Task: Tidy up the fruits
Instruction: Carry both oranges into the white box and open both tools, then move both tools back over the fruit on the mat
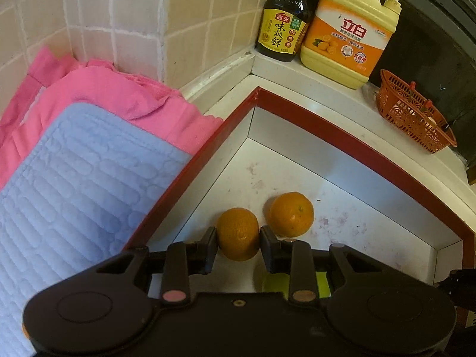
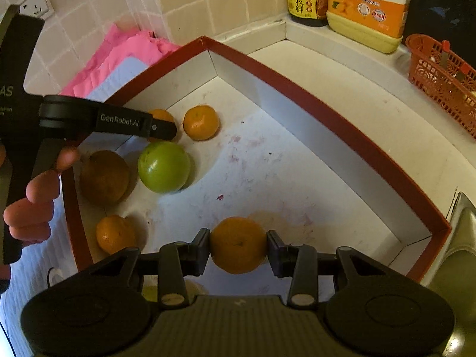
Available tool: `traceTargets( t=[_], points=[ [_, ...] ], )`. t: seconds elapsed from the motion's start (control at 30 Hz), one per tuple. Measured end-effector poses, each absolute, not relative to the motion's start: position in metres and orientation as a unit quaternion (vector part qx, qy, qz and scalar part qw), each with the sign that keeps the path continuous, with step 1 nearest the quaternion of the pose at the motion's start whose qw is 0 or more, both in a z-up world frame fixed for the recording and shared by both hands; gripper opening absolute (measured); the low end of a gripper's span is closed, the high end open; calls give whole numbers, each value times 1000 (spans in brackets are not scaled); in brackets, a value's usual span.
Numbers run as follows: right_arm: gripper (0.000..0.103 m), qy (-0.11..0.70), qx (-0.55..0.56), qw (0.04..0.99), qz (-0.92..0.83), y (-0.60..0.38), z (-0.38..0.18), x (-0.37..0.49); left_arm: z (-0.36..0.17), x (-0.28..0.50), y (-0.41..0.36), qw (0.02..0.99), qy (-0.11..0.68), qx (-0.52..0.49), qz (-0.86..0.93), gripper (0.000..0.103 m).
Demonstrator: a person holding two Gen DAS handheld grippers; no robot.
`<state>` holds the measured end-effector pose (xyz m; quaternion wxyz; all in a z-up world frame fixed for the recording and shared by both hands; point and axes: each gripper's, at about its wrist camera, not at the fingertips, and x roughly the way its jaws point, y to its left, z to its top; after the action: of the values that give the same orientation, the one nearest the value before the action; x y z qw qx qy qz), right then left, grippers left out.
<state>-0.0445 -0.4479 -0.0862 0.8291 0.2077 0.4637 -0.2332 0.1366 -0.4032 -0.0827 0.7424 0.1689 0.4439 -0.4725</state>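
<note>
Tiled-corner bench carries a red-rimmed box (image 2: 351, 136) where each tool, left tool (image 1: 238, 235) and right tool (image 2: 238, 245), clamps one orange just above the floor.

The left gripper (image 1: 238, 235) clamps an orange (image 1: 238, 233) inside the red-rimmed box (image 1: 342, 139); a second orange (image 1: 292, 214) lies just right, slightly farther.

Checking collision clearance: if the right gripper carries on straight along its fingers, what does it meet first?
Probably the white floor of the red-rimmed cardboard box. The right gripper, shut on a round orange tangerine, points steeply down into bare floor; other fruit lies off to the left. Depth unclear.
</note>
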Motion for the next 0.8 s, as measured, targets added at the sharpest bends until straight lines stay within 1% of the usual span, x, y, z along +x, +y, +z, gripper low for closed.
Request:
traceTargets(
  t=[0.03,0.07,0.2,0.23,0.27,0.4,0.63,0.7,0.77,0.8],
  points=[
    [43,465,209,828,-233,-449,-87,-44,-82,137,-403,741,446,168,-474,38],
    [43,466,211,827,-233,-449,-87,-45,-82,137,-403,738,449,167,-475,42],
    [44,464,222,826,-229,-449,-83,-49,-74,134,-394,742,443,163,-476,51],
    [44,458,225,829,-228,-448,-80,-51,-70,133,-391,744,439,160,-477,55],
    [44,452,226,833,-227,-447,-76,-54,-66,132,-386,747,434,156,-479,58],
    [44,435,214,843,-233,-444,-58,-61,-45,129,-367,760,415,148,-477,58],
    [44,410,214,854,-238,-438,-29,-79,-8,122,-314,784,394,105,-468,60],
    [44,404,215,858,-234,-434,-21,-81,2,119,-293,793,386,93,-462,61],
    [44,399,211,863,-226,-427,-13,-81,11,117,-270,802,383,76,-452,65],
    [44,397,207,866,-223,-423,-10,-80,15,116,-258,807,380,68,-446,65]
  ],
)
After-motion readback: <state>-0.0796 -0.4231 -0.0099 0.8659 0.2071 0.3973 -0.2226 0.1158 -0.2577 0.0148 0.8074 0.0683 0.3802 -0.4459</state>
